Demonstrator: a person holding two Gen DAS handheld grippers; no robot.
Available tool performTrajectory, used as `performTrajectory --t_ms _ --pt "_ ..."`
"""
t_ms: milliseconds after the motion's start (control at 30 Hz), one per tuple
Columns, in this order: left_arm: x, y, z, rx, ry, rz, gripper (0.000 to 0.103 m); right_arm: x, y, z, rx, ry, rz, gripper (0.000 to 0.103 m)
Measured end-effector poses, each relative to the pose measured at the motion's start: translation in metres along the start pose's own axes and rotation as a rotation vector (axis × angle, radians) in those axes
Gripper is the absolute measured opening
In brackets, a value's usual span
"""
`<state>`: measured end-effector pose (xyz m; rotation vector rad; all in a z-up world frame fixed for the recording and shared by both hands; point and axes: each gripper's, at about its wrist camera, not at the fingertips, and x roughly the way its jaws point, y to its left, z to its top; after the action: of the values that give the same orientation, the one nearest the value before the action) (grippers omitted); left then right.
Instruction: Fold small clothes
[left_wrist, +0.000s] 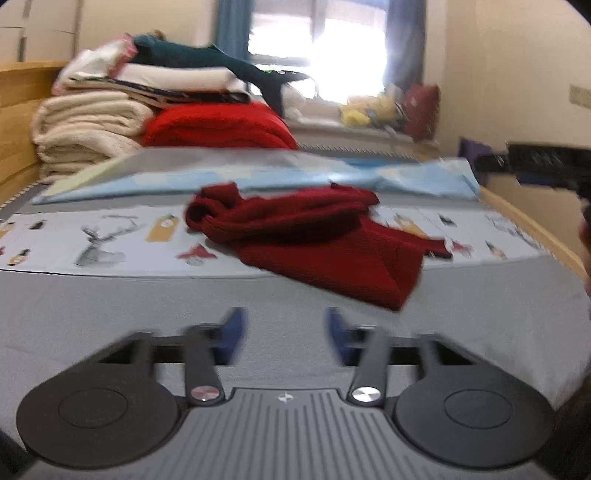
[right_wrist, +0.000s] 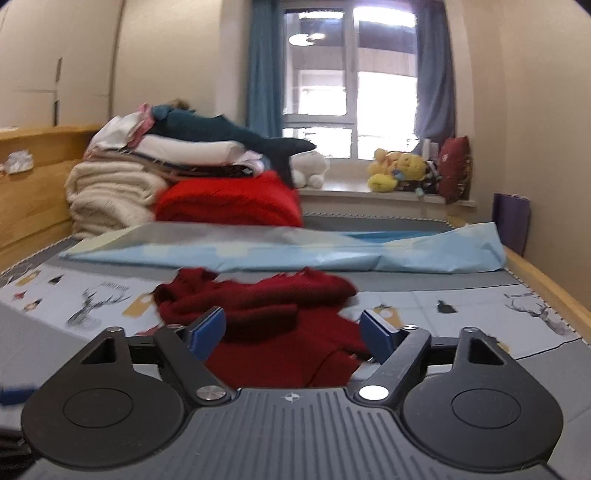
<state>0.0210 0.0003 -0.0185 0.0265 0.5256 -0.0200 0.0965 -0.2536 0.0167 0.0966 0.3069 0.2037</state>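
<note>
A dark red sweater (left_wrist: 306, 236) lies crumpled on the bed (left_wrist: 110, 314), in front of a pale blue sheet (left_wrist: 258, 181) and partly over the printed cloth (left_wrist: 92, 240). It looks soft, thick and light, likely to sag and bunch when lifted, so the nearest hem corner or a shoulder seam seems the best hold. The left claw (left_wrist: 284, 332) is released and empty, short of the sweater. The right claw (right_wrist: 295, 332) is spread wide just over its near edge, holding nothing. Sleeves and neckline are buried in the folds, and blur softens the left view.
</note>
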Motion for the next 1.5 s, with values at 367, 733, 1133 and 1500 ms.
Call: performTrajectory --t_ms 367,733,1133,1500 --pt "0.099 -0.010 0.048 0.053 0.159 -0.113 0.015 0.026 -0.053 -0.015 0.101 0.050 -0.060 0.056" --pt "0.295 0.014 0.127 -0.474 0.307 -0.109 0.064 0.041 -0.089 -0.009 0.194 0.079 -0.052 0.062" --pt "0.382 0.045 0.122 -0.619 0.488 -0.107 0.012 0.053 -0.089 -0.007 0.163 0.106 -0.049 0.073" --pt "0.239 0.167 0.090 0.044 0.505 -0.023 0.009 0.081 -0.077 -0.013 0.131 0.181 -0.048 0.073"
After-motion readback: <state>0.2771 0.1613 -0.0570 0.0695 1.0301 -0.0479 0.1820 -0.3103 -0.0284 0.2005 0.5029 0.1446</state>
